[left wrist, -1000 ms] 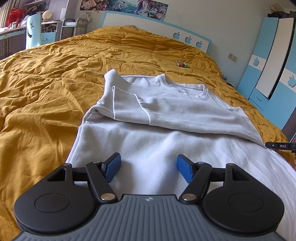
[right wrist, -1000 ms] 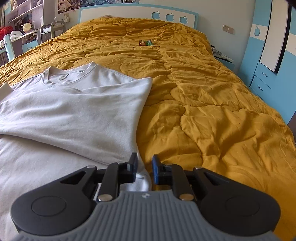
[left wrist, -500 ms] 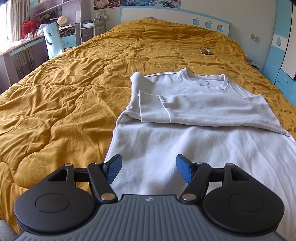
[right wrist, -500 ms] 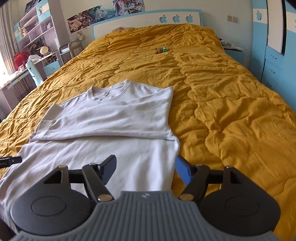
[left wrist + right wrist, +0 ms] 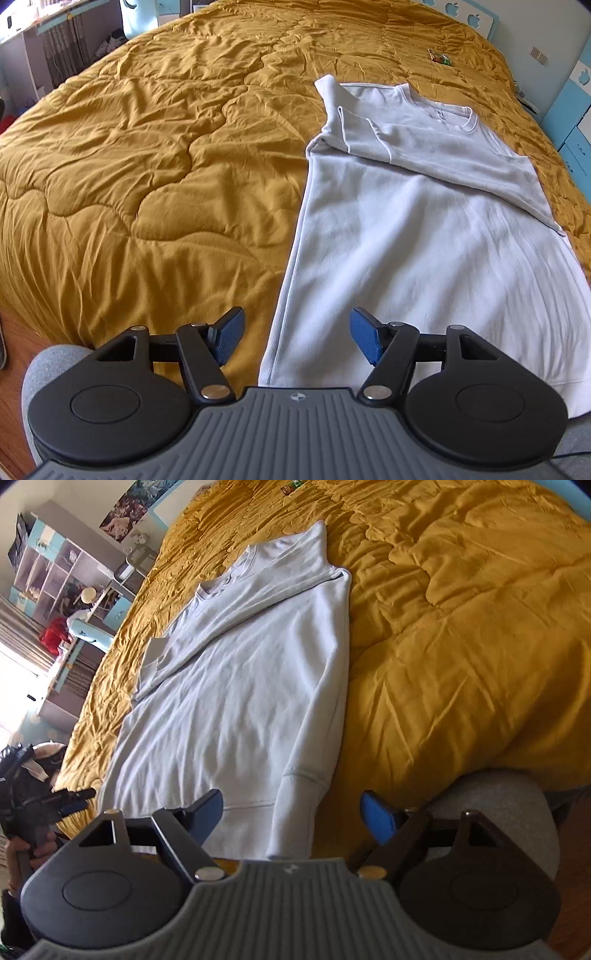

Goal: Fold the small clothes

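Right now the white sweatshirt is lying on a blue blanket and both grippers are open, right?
Not quite: the blanket is mustard yellow, not blue, as the left wrist view shows. The white sweatshirt does lie on it, and the left gripper and right gripper are open.

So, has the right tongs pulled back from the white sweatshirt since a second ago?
Yes. The right tongs have backed off toward the foot of the bed; the white sweatshirt hem now shows below them, and their jaws have just been opening, empty.

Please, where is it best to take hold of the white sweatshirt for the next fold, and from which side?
Probably the white sweatshirt at its two hem corners, coming from the near bed edge: both sleeves are folded in and the hem lies nearest the open left gripper and right gripper.
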Tool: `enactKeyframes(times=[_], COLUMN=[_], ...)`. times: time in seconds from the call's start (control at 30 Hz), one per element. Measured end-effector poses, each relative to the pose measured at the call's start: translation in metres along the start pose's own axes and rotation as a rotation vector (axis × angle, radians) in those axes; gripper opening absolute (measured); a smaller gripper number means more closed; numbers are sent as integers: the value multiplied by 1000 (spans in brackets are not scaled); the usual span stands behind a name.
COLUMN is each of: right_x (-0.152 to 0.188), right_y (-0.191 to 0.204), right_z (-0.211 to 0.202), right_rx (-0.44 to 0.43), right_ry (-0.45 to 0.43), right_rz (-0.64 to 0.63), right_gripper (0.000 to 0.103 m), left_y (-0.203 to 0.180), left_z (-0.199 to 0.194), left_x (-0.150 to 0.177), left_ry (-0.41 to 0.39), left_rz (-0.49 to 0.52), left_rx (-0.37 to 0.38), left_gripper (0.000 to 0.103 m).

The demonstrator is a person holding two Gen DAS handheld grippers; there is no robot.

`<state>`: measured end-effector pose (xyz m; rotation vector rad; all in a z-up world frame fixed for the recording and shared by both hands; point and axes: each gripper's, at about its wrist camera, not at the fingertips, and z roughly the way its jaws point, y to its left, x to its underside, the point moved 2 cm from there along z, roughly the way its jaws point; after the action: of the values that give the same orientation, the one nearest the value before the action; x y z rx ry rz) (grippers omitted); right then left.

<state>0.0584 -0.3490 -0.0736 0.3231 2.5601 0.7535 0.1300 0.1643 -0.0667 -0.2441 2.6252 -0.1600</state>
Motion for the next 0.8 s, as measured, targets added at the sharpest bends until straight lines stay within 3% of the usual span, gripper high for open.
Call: enactKeyframes(times=[0.2, 0.27, 0.37, 0.5, 0.63, 0.73, 0.8], right_x=[10, 10, 9, 7, 5, 4, 5], right_y=[-19, -22, -22, -14, -8, -9, -10], right_z=[-1, -2, -3, 6, 20, 27, 33], right_rx=[-78, -96, -140, -130, -93, -70, -38], right_ry=[2, -35, -51, 3, 35, 44, 52], right_rz=[155, 188, 221, 192, 137, 124, 116], right_gripper=[76, 71, 69, 63, 61, 48, 24], left_y=[38, 46, 52, 49, 41, 45, 48], left_z=[10, 15, 20, 33, 52, 59, 61], left_x=[18, 22, 25, 27, 33, 37, 39], left_ry=[122, 153, 161, 201, 246, 247, 247], left_rz=[-89, -139, -175, -199, -189, -228, -240], left_rx=[166, 215, 239, 326, 315, 339, 361], left_gripper=[75, 75, 74, 74, 73, 73, 70])
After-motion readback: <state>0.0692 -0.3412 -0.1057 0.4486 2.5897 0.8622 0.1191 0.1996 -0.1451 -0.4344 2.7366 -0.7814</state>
